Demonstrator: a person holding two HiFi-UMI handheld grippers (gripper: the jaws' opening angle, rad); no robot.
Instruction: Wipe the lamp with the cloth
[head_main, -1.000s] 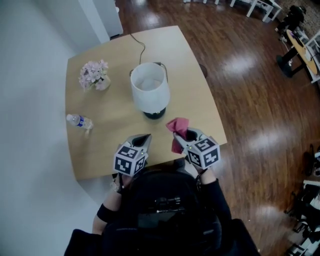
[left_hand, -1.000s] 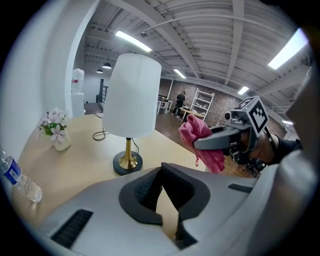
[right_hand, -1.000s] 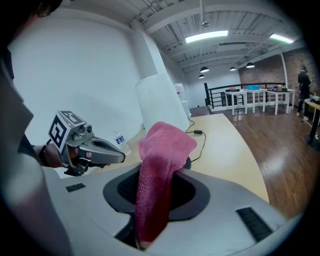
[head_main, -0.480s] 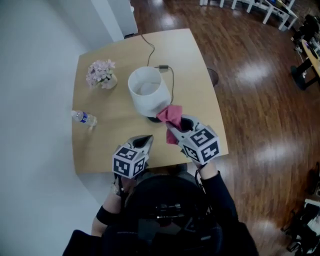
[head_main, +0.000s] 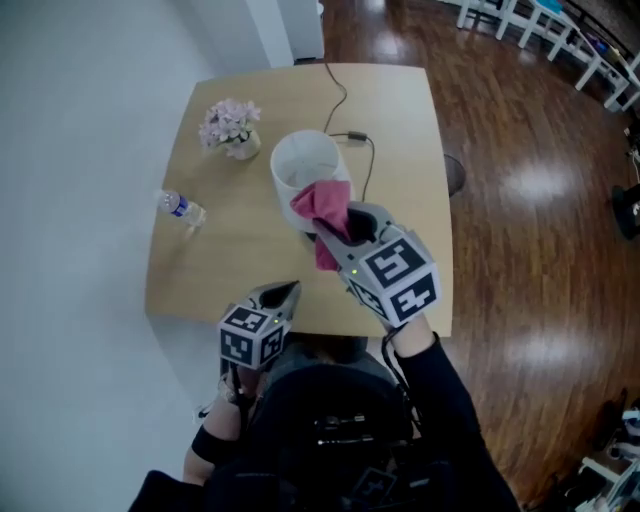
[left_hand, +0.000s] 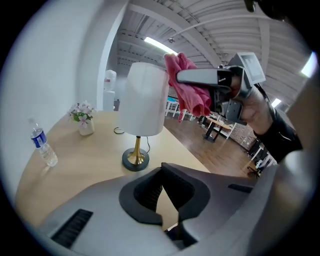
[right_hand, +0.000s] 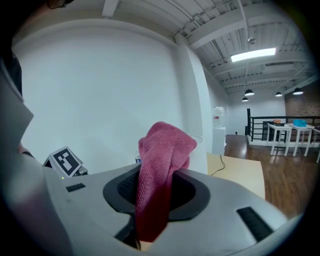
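Standing at the near edge of a pale wooden square surface (head_main: 225, 275), a person in dark sleeves holds a grey gripper in each hand. Closest in, the left gripper (head_main: 284, 291) hovers low over that near edge. Its fingers are clenched together with nothing between them, and they point towards the lamp.

Just beyond it and higher, the right gripper (head_main: 338, 222) has its fingers grasping a crumpled pink terry cloth (head_main: 322, 203). The cloth bunches above the fingers and trails below them.

This hand is what has just changed. A second ago it held the cloth low, near the foot of the lamp. Now it has risen, and the cloth sits level with the upper rim of the white drum-shaped lampshade (head_main: 298, 165), on the side nearest the person. Whether cloth and shade already touch, I cannot tell. The left gripper has hardly shifted.

The approach looks finished and the first wiping stroke about to begin. Nothing steadies the lamp, so a light touch seems wise.

The shade stands mid-surface on a brass stem and a dark round base (left_hand: 135, 160). Farther left, a clear plastic water bottle (head_main: 182, 207) lies on its side. Beyond that is a small vase of pale pink flowers (head_main: 230, 125). A black cord (head_main: 340, 95) runs off the far edge above the dark wooden floor (head_main: 520, 200).
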